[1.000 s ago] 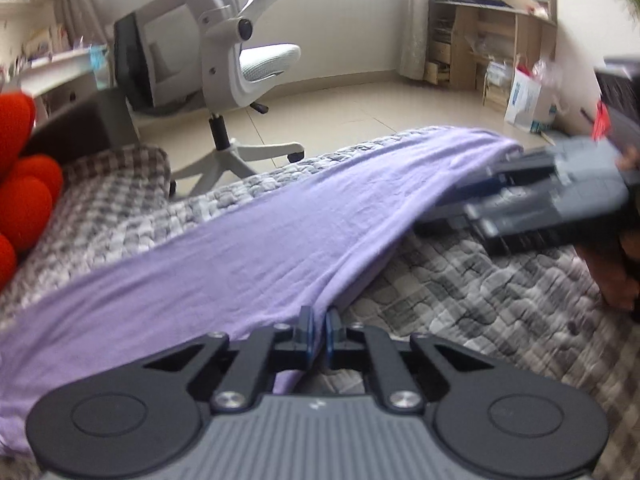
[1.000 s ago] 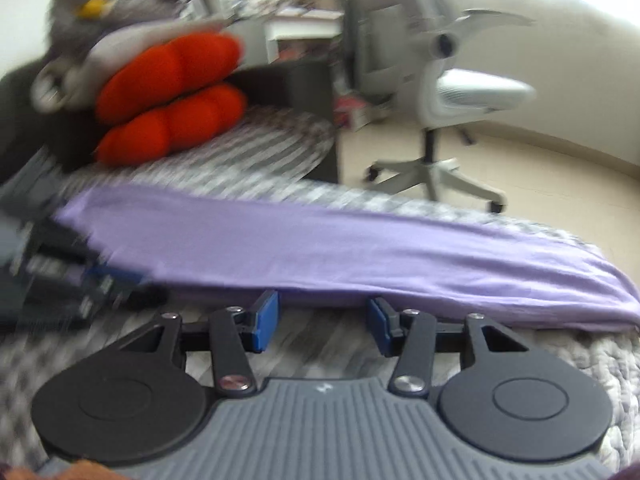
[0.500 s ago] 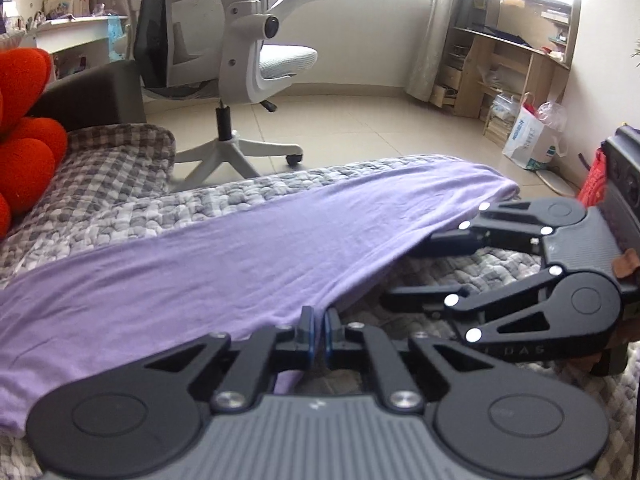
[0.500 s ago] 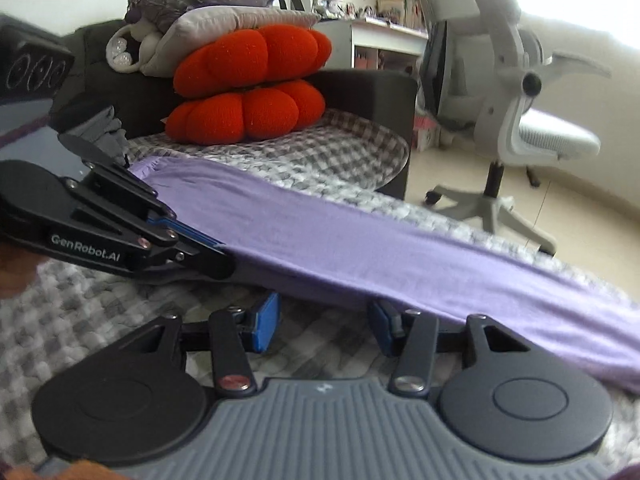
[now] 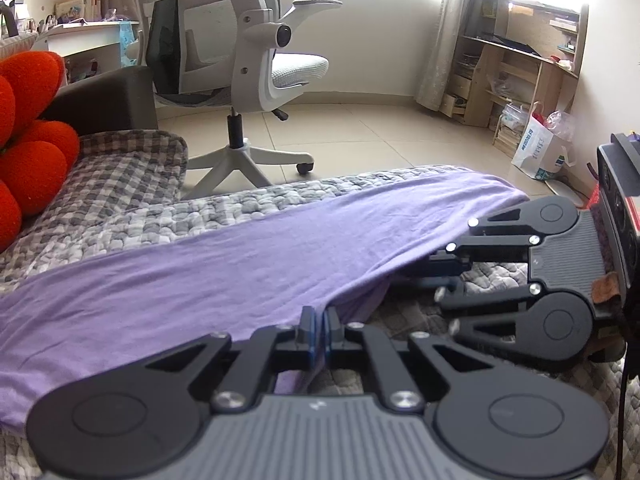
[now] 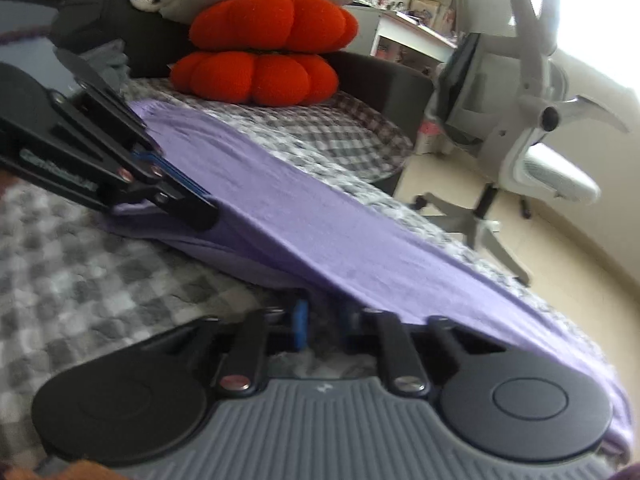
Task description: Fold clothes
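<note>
The long lilac cotton garment [image 5: 224, 264] lies stretched along the far edge of the grey-and-white checked quilted bed cover [image 5: 168, 216], with its near hem raised off the quilt at two points. The left tongs [image 5: 318, 330] remain clamped together on that hem toward the end nearest the stacked orange pumpkin-shaped cushions [image 6: 264, 52], as they were a second ago. The change is on the other side: the right tongs [image 6: 322, 326], which a second ago stood apart just short of the cloth, have rolled over and slid under the hem toward the end near the white office chair [image 5: 260, 76], and their jaws are closing with the lilac fabric between them. Once that pinch holds, both ends of the hem look secured, so the garment should be ready to lift and fold over.
</note>
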The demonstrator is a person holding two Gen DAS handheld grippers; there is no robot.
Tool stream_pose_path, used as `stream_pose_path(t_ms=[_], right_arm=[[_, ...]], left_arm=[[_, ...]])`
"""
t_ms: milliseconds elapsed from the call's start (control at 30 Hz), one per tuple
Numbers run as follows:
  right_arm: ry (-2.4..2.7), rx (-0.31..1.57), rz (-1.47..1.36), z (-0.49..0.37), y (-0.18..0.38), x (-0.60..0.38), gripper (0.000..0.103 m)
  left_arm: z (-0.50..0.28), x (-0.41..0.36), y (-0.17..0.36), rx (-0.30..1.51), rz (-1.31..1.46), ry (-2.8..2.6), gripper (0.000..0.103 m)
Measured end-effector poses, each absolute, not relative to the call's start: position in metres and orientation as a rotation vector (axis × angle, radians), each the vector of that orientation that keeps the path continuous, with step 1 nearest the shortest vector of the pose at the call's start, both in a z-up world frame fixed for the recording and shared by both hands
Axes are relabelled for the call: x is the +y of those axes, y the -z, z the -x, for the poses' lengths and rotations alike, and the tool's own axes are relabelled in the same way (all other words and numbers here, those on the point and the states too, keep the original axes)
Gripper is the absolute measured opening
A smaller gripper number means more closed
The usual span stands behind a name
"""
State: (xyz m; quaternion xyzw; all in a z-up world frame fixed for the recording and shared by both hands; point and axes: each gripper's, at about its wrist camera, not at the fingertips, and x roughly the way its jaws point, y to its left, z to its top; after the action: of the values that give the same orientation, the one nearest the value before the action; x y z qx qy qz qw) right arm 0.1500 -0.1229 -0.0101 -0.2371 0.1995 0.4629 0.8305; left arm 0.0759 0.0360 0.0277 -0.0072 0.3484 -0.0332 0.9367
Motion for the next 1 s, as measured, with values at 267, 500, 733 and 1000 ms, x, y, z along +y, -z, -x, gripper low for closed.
stream_pose_path(t_ms=[267, 500, 733, 1000], right_arm=[[-1.015, 0.438, 0.552, -0.143, 0.004, -0.131, 0.001], [-1.048, 0.456, 0.581, -0.136, 0.003, -0.129, 0.000], [-1.062, 0.428, 0.574, -0.134, 0.011, -0.112, 0.017], [-1.136, 0.434, 0.526, -0.130, 0.005, -0.093, 0.042]], left_arm=[[-0.073, 0.040, -0.026, 0.707, 0.001, 0.037, 0.004], [-0.072, 0.042, -0.029, 0.687, -0.001, 0.017, 0.004], [-0.071, 0.041, -0.030, 0.673, -0.012, -0.003, 0.004], [-0.068, 0.045, -0.033, 0.664, -0.012, -0.032, 0.004]])
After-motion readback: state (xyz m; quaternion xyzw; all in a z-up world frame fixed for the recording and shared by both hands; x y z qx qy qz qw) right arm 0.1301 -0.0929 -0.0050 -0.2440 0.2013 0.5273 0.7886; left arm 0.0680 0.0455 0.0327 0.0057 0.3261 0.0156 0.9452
